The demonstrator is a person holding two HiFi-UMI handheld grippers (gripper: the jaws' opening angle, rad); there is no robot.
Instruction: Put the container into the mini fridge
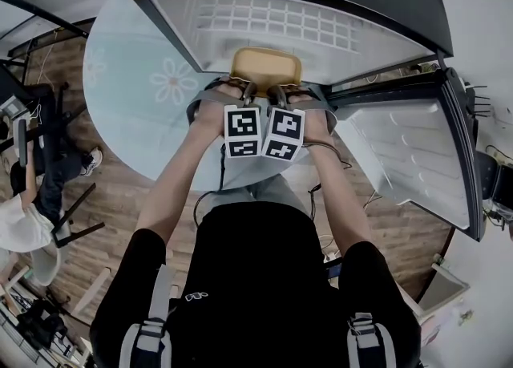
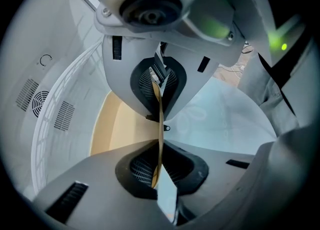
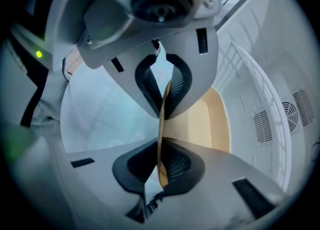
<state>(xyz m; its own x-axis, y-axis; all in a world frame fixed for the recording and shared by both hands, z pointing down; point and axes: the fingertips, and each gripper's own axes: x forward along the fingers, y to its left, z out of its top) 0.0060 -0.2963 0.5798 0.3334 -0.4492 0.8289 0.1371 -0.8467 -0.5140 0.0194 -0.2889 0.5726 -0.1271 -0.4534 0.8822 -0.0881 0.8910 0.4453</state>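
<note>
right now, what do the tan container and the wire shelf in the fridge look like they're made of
Container: probably thin plastic, matte tan. Its wall shows sheet-thin and edge-on in both gripper views.
Wire shelf: likely metal rod with a smooth white coating, judging by the thin bars crossing in a grid.
Looks alone can't confirm either.

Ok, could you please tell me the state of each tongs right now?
Left tongs: shut on the tan container.
Right tongs: shut on the tan container.

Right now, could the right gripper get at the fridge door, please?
Probably not yet: the right gripper is shut on the container. Once freed, the fridge door, open on its right, looks unobstructed.
</note>
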